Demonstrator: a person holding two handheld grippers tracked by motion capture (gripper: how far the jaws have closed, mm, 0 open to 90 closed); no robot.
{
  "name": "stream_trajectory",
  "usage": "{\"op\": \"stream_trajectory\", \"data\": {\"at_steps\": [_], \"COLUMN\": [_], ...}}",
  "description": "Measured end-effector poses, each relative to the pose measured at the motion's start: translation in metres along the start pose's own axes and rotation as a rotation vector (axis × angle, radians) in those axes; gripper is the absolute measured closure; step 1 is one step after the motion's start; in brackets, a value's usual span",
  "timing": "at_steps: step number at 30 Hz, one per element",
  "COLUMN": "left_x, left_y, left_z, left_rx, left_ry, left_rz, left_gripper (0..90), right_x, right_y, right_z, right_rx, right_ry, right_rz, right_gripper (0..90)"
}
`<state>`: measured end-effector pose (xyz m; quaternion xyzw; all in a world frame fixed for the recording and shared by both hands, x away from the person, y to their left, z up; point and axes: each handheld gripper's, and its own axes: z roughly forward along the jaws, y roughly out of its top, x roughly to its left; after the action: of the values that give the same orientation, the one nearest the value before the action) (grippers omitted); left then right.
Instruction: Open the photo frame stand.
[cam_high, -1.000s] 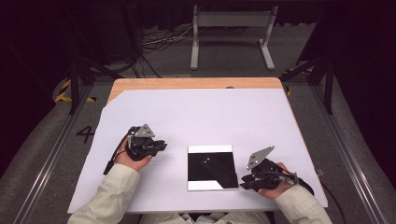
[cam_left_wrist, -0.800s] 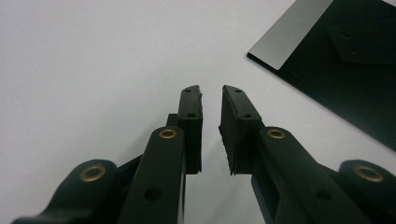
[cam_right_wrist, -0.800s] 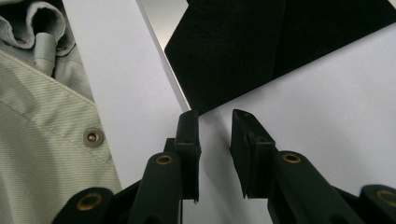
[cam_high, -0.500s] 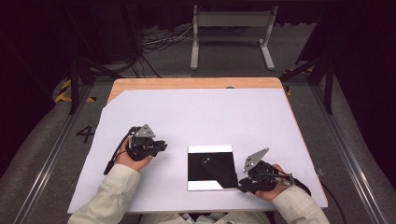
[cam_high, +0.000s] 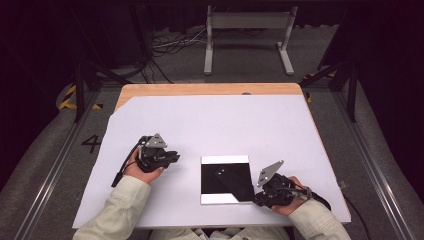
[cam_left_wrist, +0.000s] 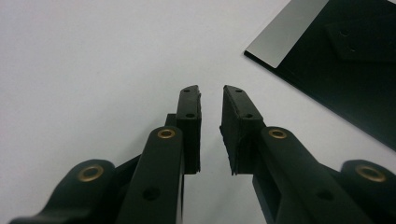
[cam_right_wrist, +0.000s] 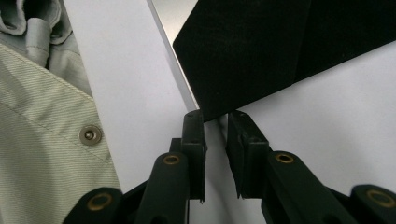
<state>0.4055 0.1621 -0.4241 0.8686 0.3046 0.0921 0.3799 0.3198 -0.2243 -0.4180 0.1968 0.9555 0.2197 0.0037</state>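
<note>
**Black sheet, near corner first**

High view: we see the black sheet (cam_high: 225, 179) on the white table (cam_high: 215, 120), our right gripper (cam_high: 260, 198) at its near right corner.

Left gripper view: our left gripper (cam_left_wrist: 210, 100), left of the sheet (cam_left_wrist: 345, 70), gapes empty.

Right gripper view: our jaws have just been closing around the corner (cam_right_wrist: 210, 109), pads not yet pressing; we should close squarely.

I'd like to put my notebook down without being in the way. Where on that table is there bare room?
The far half of the white table sheet, beyond the left gripper and the shiny black square plate, is bare up to the wooden strip. The near edge is crowded: the right gripper sits at the plate's near right corner.
</note>
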Motion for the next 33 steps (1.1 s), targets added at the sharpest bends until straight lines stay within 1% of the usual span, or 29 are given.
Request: {"op": "stream_trajectory", "data": {"at_steps": [6,15,18,23,29,33], "left_x": [0.0,0.0,0.0,0.0,0.0,-0.001], "left_y": [0.0,0.0,0.0,0.0,0.0,0.0], "left_z": [0.0,0.0,0.0,0.0,0.0,0.001], "left_rx": [0.0,0.0,-0.004,-0.003,-0.001,-0.002], "left_ry": [-0.002,-0.002,-0.001,-0.001,0.002,0.003], "left_rz": [-0.003,0.0,-0.007,-0.006,-0.002,-0.004], "left_gripper": [77.7,77.2,76.8,76.3,75.8,75.6], "right_x": [0.001,0.002,0.002,0.003,0.004,0.005], "right_y": [0.0,0.0,0.0,0.0,0.001,0.003], "right_z": [-0.001,-0.007,-0.011,-0.017,-0.02,-0.025], "right_rx": [-0.002,-0.025,-0.046,-0.089,-0.109,-0.16], "right_ry": [-0.003,-0.005,-0.01,-0.008,-0.013,-0.019], "right_rz": [-0.023,-0.028,-0.034,-0.039,-0.048,-0.058], "right_gripper": [79.5,79.6,79.7,81.1,83.1,87.6]}}
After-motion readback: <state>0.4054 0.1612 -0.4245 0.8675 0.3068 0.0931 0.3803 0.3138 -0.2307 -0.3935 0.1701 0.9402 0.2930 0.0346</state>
